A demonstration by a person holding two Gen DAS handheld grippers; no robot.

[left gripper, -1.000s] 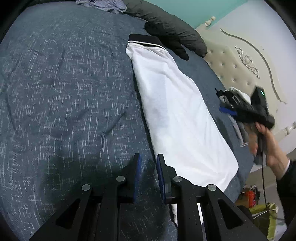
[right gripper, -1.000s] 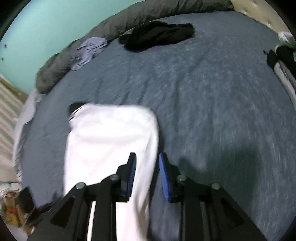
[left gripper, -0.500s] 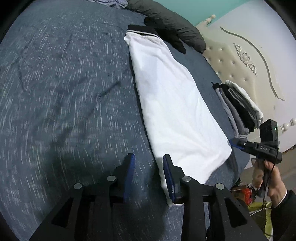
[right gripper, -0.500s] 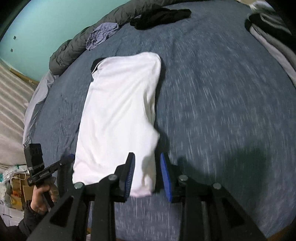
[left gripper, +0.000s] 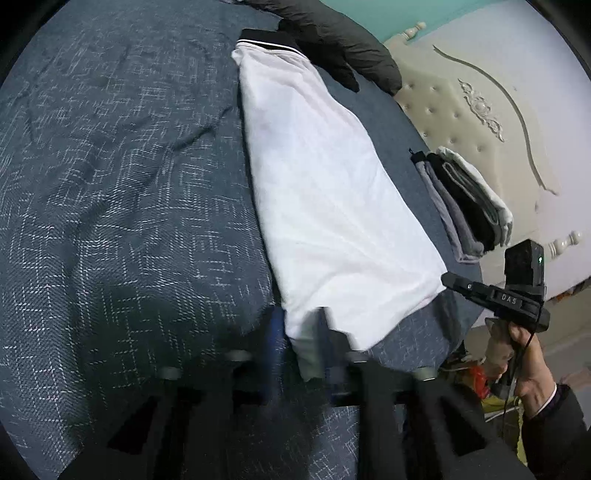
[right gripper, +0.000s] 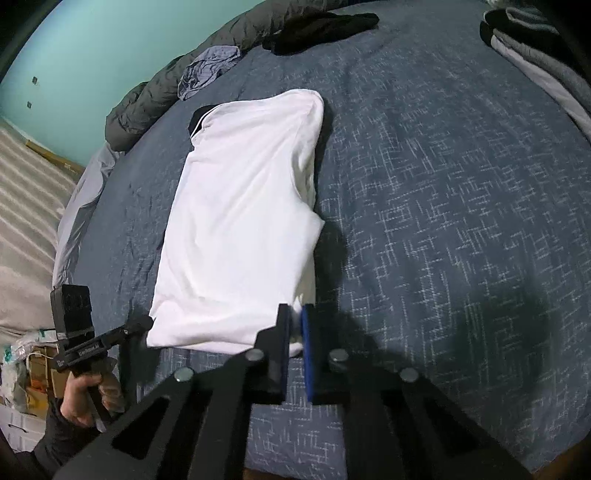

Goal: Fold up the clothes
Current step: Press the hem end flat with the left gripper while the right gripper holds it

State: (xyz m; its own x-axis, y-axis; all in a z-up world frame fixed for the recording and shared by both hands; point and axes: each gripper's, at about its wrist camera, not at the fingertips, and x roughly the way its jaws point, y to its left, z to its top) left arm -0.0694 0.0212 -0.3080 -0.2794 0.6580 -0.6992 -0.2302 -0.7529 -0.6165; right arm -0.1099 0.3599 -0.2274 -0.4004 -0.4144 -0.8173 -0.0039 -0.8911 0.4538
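You are now closing both grippers, left gripper [left gripper: 301, 332] and right gripper [right gripper: 294, 332], onto the white shirt [right gripper: 240, 221]'s six-o'clock hem corners, readying another fold.

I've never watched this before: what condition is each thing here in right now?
White shirt: folded lengthwise, flat on the bed.
Left gripper: blurred, around the shirt's near corner.
Right gripper: nearly shut on the other corner.
Clothes stack: folded.
Black garment: unfolded.
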